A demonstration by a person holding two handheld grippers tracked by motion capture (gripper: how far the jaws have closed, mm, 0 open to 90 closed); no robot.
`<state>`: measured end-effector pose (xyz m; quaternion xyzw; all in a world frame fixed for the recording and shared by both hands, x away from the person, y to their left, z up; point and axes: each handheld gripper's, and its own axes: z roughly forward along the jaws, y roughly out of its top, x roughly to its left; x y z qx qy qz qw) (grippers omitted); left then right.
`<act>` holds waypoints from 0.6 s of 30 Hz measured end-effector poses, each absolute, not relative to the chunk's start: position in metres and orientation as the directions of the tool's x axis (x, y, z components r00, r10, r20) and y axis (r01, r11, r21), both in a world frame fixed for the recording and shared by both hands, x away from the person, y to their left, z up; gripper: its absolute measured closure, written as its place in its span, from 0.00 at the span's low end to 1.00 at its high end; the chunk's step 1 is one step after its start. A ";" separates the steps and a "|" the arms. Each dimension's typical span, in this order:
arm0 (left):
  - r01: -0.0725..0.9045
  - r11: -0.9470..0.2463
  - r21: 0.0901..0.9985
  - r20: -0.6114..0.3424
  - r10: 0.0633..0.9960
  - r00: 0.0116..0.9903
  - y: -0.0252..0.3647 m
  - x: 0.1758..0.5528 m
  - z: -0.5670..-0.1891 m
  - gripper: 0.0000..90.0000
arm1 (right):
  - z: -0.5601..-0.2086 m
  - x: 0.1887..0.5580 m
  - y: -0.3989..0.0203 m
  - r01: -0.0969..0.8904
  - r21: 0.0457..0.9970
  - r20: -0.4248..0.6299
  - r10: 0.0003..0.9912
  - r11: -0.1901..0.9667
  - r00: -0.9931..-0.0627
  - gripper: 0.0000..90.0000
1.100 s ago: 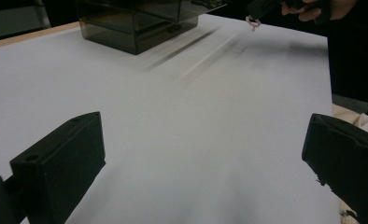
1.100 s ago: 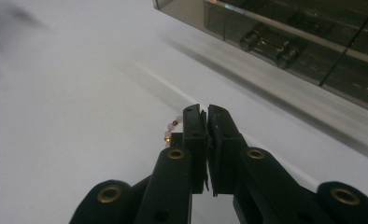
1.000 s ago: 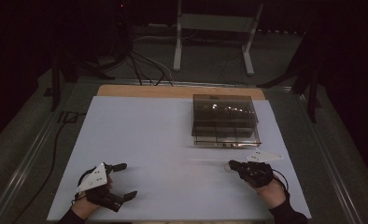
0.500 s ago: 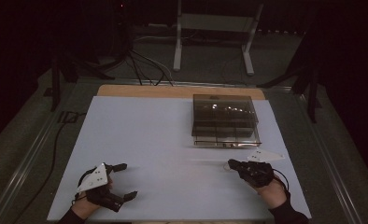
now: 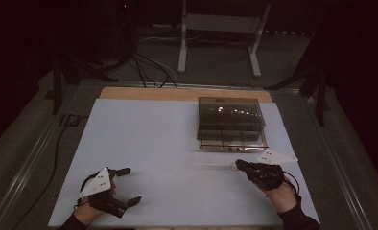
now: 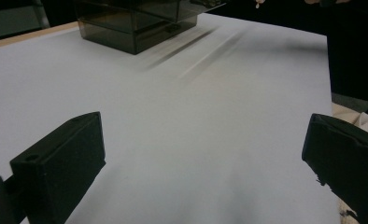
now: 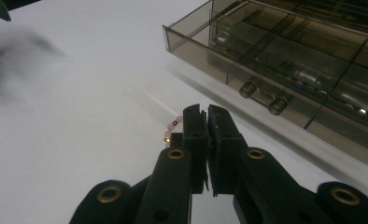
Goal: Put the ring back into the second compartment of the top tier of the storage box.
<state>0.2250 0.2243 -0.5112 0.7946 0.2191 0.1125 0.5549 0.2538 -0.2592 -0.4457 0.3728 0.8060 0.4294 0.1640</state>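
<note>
beaded string (image 7: 172, 129) pinched by right gripper (image 7: 205, 116), near organizer box (image 7: 285, 60) front edge

Compartmented box (image 5: 231, 123) on table (image 5: 168, 129), right of centre, toward the far edge. Left gripper (image 5: 129, 186) at near-left corner of table, jaws wide apart, well apart from box. Right gripper (image 5: 237, 165) at near right, in front of box and near it, jaws pressed together. Beaded string (image 7: 171, 129) on table, touching left side of right gripper's jaws, partly hidden behind them. Cables (image 5: 146, 69) and stand (image 5: 220, 36) on floor beyond table's far edge.
</note>
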 end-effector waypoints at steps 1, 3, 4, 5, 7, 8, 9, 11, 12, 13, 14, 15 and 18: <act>0.222 -0.286 0.932 -0.064 0.473 0.879 0.224 0.225 -0.511 0.01 | -0.445 0.254 -0.259 0.460 0.816 0.059 0.742 0.350 -0.668 0.97; 0.219 -0.285 0.933 -0.062 0.472 0.879 0.224 0.225 -0.511 0.01 | -0.443 0.254 -0.258 0.457 0.818 0.059 0.740 0.349 -0.671 0.97; 0.220 -0.286 0.933 -0.063 0.472 0.880 0.224 0.225 -0.511 0.01 | -0.443 0.255 -0.258 0.454 0.819 0.055 0.739 0.351 -0.672 0.97; 0.221 -0.290 0.931 -0.061 0.474 0.879 0.224 0.225 -0.511 0.01 | -0.442 0.255 -0.257 0.455 0.819 0.058 0.740 0.348 -0.670 0.97; 0.221 -0.286 0.932 -0.064 0.473 0.879 0.224 0.225 -0.511 0.01 | -0.441 0.256 -0.257 0.452 0.821 0.055 0.740 0.348 -0.670 0.97; 0.219 -0.285 0.933 -0.061 0.473 0.879 0.224 0.225 -0.511 0.01 | -0.440 0.256 -0.257 0.451 0.821 0.054 0.740 0.349 -0.670 0.97; 0.219 -0.285 0.933 -0.062 0.473 0.879 0.224 0.225 -0.511 0.01 | -0.440 0.257 -0.256 0.449 0.823 0.053 0.740 0.348 -0.670 0.97; 0.221 -0.289 0.932 -0.062 0.474 0.878 0.224 0.225 -0.511 0.01 | -0.438 0.257 -0.256 0.446 0.824 0.047 0.741 0.350 -0.670 0.97; 0.221 -0.289 0.932 -0.062 0.474 0.878 0.224 0.225 -0.511 0.01 | -0.438 0.258 -0.256 0.445 0.825 0.048 0.741 0.348 -0.669 0.97; 0.220 -0.285 0.933 -0.062 0.474 0.878 0.224 0.225 -0.511 0.01 | -0.437 0.259 -0.256 0.443 0.827 0.047 0.742 0.347 -0.669 0.97; 0.219 -0.285 0.933 -0.061 0.473 0.879 0.224 0.225 -0.511 0.01 | -0.436 0.259 -0.256 0.442 0.827 0.048 0.742 0.346 -0.669 0.97; 0.221 -0.286 0.932 -0.063 0.473 0.879 0.224 0.225 -0.511 0.01 | -0.435 0.260 -0.255 0.440 0.829 0.045 0.742 0.346 -0.669 0.97; 0.221 -0.288 0.932 -0.062 0.474 0.878 0.224 0.225 -0.511 0.01 | -0.433 0.261 -0.255 0.437 0.831 0.042 0.744 0.345 -0.667 0.97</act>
